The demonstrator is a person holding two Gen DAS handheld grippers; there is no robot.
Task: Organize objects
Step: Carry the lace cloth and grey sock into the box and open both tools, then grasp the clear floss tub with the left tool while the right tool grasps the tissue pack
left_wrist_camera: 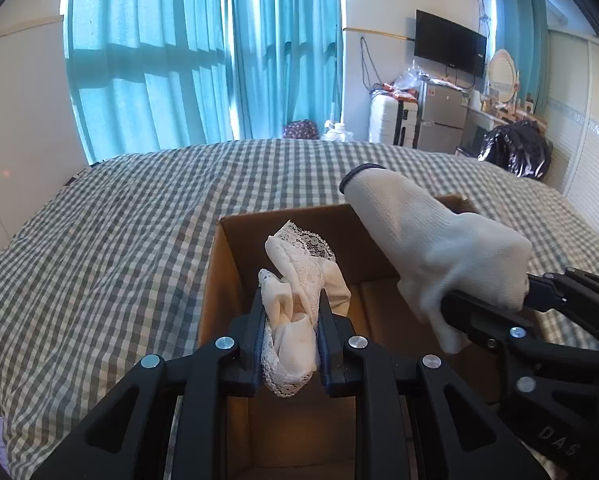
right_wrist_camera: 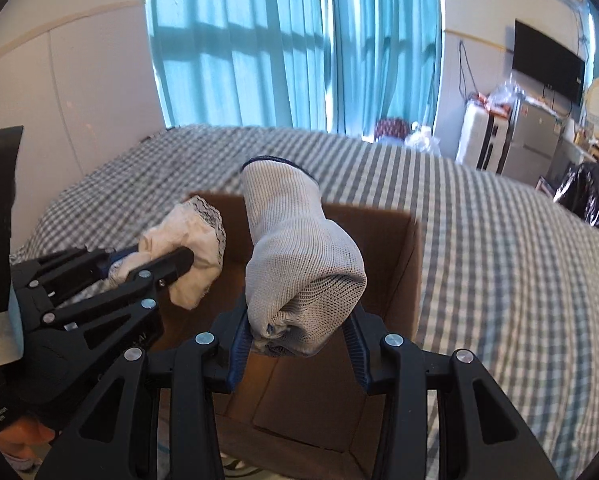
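Above an open cardboard box (left_wrist_camera: 219, 280) on a checked bed (left_wrist_camera: 99, 240), the left gripper (left_wrist_camera: 291, 344) clamps a lace cloth (left_wrist_camera: 295, 304) in its jaws while the right gripper (right_wrist_camera: 299, 344) clamps a knit glove (right_wrist_camera: 299, 272).

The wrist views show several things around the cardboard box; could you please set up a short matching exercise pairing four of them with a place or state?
Things:
1. lacy cream garment
2. white knit glove
3. cardboard box
4. black television

Places or states:
A. mounted on the far wall
B. clamped in the right gripper, over the box
C. open on the checked bedcover
D. clamped in the left gripper, over the box

Pairs: 1-D, 2-B, 3-C, 4-A
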